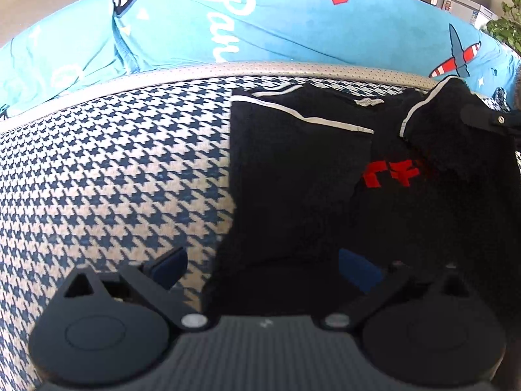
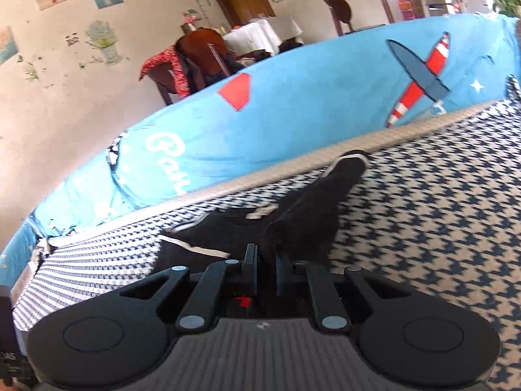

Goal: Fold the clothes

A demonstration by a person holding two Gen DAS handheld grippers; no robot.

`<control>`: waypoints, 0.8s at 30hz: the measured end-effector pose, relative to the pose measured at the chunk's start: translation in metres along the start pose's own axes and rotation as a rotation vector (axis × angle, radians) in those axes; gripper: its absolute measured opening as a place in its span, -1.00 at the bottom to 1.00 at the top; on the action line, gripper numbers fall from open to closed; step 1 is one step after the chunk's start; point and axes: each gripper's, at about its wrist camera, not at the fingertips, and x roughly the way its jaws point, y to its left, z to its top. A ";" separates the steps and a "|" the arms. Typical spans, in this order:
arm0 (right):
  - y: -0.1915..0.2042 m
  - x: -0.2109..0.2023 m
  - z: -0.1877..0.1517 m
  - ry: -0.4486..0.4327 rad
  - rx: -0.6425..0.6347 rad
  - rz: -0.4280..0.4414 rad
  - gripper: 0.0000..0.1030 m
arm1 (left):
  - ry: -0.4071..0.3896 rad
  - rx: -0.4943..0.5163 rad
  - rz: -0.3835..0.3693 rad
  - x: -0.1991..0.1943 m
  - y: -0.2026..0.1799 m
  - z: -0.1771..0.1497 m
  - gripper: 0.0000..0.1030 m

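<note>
A black T-shirt [image 1: 302,169] with white sleeve trim and red print lies on the houndstooth cushion [image 1: 114,169]. Its left sleeve is folded inward. My left gripper [image 1: 263,267] is open and empty, low over the shirt's near left edge. My right gripper [image 2: 265,264] is shut on a bunched fold of the black shirt [image 2: 312,208] and lifts it off the cushion [image 2: 439,215]. The right gripper also shows at the right edge of the left wrist view [image 1: 488,120], holding the raised right sleeve.
A blue cartoon-print cover [image 1: 260,22] drapes the sofa back behind the grey piped seam [image 1: 260,68]. Beyond it are a wall with stickers [image 2: 65,32], wooden chairs [image 2: 202,52] and a table. A plant [image 1: 508,19] stands far right.
</note>
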 end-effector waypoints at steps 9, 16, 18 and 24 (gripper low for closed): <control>0.090 0.039 -0.020 0.061 -0.136 0.199 -0.76 | 0.004 -0.053 0.035 -0.009 0.044 -0.009 1.00; 0.126 0.086 -0.050 0.186 -0.190 0.229 -0.70 | 0.035 -0.091 0.051 -0.008 0.070 -0.017 1.00; 0.127 0.092 -0.053 0.201 -0.180 0.229 -0.70 | 0.038 -0.106 0.046 -0.010 0.076 -0.017 1.00; 0.115 0.086 -0.045 0.176 -0.125 0.221 -0.64 | 0.044 -0.144 0.025 -0.012 0.083 -0.018 1.00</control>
